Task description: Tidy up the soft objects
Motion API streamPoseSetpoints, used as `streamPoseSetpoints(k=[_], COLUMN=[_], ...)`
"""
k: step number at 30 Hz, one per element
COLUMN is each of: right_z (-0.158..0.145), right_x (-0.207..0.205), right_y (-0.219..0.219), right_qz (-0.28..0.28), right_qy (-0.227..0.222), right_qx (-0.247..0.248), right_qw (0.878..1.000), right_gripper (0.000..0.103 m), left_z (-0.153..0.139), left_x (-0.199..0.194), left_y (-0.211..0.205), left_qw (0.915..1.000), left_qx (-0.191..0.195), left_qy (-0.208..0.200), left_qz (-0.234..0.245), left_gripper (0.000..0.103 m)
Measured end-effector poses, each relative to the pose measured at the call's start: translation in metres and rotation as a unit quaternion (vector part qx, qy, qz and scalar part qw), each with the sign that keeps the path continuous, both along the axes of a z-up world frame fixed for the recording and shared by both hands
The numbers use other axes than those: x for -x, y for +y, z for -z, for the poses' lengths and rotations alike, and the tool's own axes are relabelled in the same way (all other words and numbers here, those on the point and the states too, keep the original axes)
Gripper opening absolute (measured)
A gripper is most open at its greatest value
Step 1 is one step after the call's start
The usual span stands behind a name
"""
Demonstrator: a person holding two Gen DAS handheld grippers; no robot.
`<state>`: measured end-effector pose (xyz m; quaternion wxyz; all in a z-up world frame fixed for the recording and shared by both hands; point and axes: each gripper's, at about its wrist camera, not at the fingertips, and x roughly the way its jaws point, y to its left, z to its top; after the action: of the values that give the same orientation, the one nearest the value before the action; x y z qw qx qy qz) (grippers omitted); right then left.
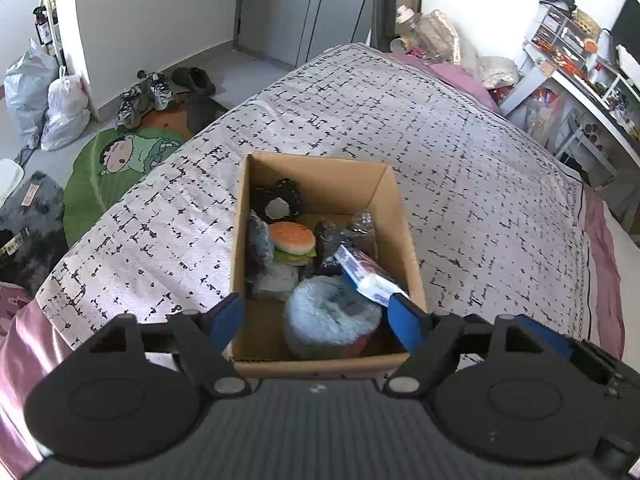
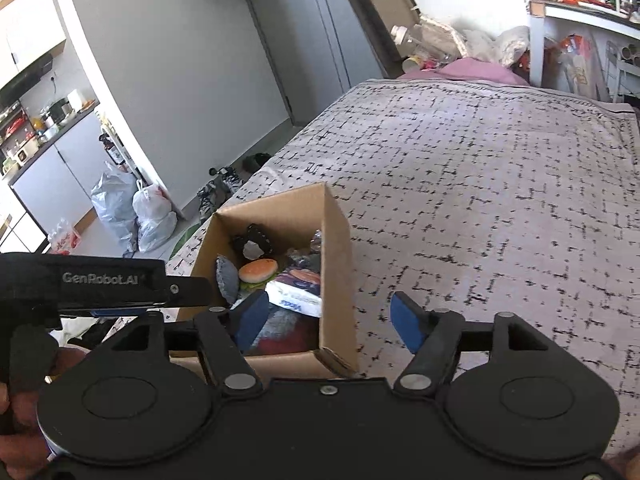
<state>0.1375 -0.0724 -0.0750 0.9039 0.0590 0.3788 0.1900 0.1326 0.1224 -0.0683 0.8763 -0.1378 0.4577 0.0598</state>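
Observation:
An open cardboard box (image 1: 240, 216) stands on the bed and holds several soft things: a plush burger (image 1: 294, 242), a fluffy light-blue cushion (image 1: 332, 314), a black ring-shaped toy (image 1: 280, 200), a grey plush (image 1: 260, 240) and a blue-white tissue pack (image 1: 370, 276). My left gripper (image 1: 318, 314) is open and empty, above the box's near end. My right gripper (image 2: 328, 314) is open and empty, straddling the box's right wall (image 2: 338, 276). The burger (image 2: 258, 270) and tissue pack (image 2: 296, 294) show there too.
The bed has a white quilt with black dashes (image 1: 440, 152) over a pink sheet (image 1: 24, 344). Shoes (image 1: 148, 96), plastic bags (image 1: 64, 108) and a green cartoon mat (image 1: 116, 164) lie on the floor left. Cluttered shelves (image 1: 568, 52) stand far right.

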Motion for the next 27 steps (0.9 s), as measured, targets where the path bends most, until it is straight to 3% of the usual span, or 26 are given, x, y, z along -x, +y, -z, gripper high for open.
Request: streamPoseSetpoints(k=[11,18,27], right_z=[-0.02,-0.028,-0.034], right_x=[0.014,0.025,0.042], right_y=[-0.038,-0.058,-0.088], right_qz=[0.021,0.033,0.053], right_qy=[-0.02,-0.031,-0.041], right_qx=[-0.008,-0.01,-0.006], right_qw=[1.0,0.999,0.998], right_gripper=[0.092,0.103,0.103], left_z=[-0.019,-0.029,-0.037], left_x=[0.021,0.038,0.062], left_y=[-0.025,-0.037,-0.052], left_qw=[0.9996,0.9992,0.9985], left_qx=[-0.02,-0.029,-0.031], left_qy=[-0.011,-0.019,-0.035], left_qz=[0.017,0.018,0.027], left_gripper=[0.094,0.097,0.102])
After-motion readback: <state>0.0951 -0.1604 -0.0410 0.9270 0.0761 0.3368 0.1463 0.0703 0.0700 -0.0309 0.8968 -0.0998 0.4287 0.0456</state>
